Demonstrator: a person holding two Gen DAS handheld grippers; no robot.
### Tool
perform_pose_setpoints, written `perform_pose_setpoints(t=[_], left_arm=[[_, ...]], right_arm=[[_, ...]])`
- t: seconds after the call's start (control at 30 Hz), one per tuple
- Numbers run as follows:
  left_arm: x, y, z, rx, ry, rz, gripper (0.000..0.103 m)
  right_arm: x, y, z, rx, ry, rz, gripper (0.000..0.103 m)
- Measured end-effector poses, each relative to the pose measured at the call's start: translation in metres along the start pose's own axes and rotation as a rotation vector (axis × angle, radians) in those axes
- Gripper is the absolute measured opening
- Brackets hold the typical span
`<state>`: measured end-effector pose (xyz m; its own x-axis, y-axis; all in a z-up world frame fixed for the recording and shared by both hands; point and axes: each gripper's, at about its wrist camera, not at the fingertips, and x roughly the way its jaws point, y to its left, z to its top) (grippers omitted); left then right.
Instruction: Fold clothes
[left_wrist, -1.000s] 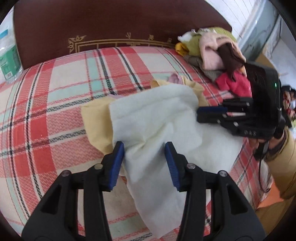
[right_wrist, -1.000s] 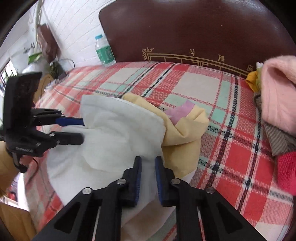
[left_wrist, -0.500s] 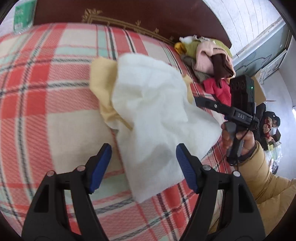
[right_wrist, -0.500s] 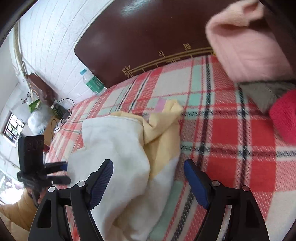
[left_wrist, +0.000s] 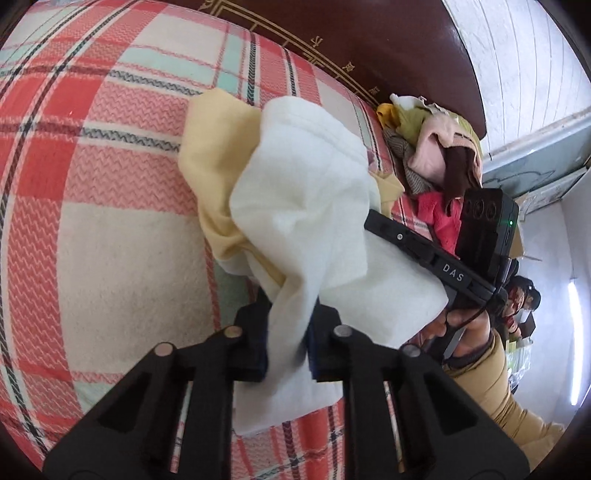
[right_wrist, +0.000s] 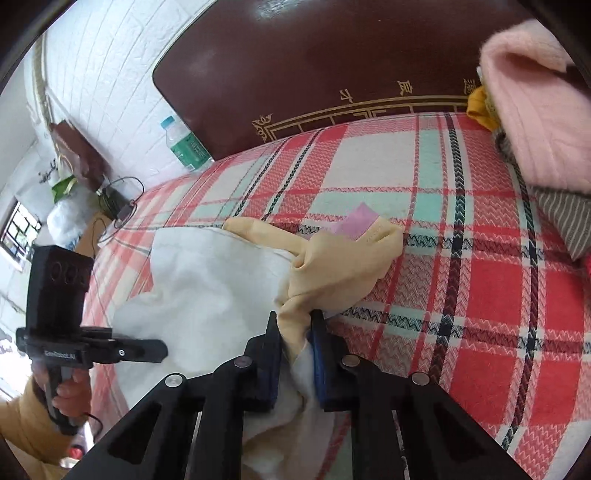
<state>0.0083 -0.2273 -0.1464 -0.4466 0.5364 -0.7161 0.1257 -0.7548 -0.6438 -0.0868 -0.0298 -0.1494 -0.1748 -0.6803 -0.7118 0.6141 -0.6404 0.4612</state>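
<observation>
A pale yellow garment with a white fleecy lining (left_wrist: 303, 192) lies bunched on the plaid bed sheet (left_wrist: 92, 184). My left gripper (left_wrist: 288, 332) is closing its jaws, and a fold of the white lining is pinched between the blue pads. In the right wrist view the same garment (right_wrist: 207, 280) shows its yellow side at the right. There my right gripper (right_wrist: 295, 339) is closing too, with a twist of yellow and white cloth squeezed between its pads. Each gripper also shows in the other's view, the right gripper (left_wrist: 369, 218) and the left gripper (right_wrist: 162, 350), both at the garment's near edge.
A heap of other clothes (left_wrist: 436, 147), topped by a pink sweater (right_wrist: 532, 110), sits at the right by the dark headboard (right_wrist: 332, 55). A water bottle (right_wrist: 184, 144) stands at the headboard's left. A person's hand and tan sleeve (left_wrist: 480, 369) are at the bed's edge.
Both grippers stood wide open half a second ago and have now closed on the garment. Each has rolled and sunk a little toward the cloth.
</observation>
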Motion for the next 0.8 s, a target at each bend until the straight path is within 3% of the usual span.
perform_pose_setpoints(t=[0.2, 0.3, 0.43, 0.6, 0.8], left_arm=[[-0.037, -0.003, 0.001, -0.015, -0.05, -0.104, 0.012], [-0.075, -0.001, -0.001, -0.01, -0.093, -0.151, 0.012], [-0.142, 0.008, -0.015, 0.021, -0.18, -0.142, 0.012], [-0.244, 0.05, -0.046, 0.01, -0.315, -0.019, 0.012], [-0.352, 0.121, -0.08, -0.064, -0.444, 0.194, 0.012]], right_arm=[[-0.026, 0.019, 0.008, 0.068, -0.046, 0.138, 0.009], [-0.037, 0.044, 0.015, 0.065, -0.07, 0.202, 0.008], [-0.04, 0.093, 0.027, 0.034, -0.086, 0.302, 0.008], [-0.001, 0.184, 0.043, -0.045, -0.043, 0.426, 0.008], [0.093, 0.306, 0.052, -0.065, 0.067, 0.579, 0.008]])
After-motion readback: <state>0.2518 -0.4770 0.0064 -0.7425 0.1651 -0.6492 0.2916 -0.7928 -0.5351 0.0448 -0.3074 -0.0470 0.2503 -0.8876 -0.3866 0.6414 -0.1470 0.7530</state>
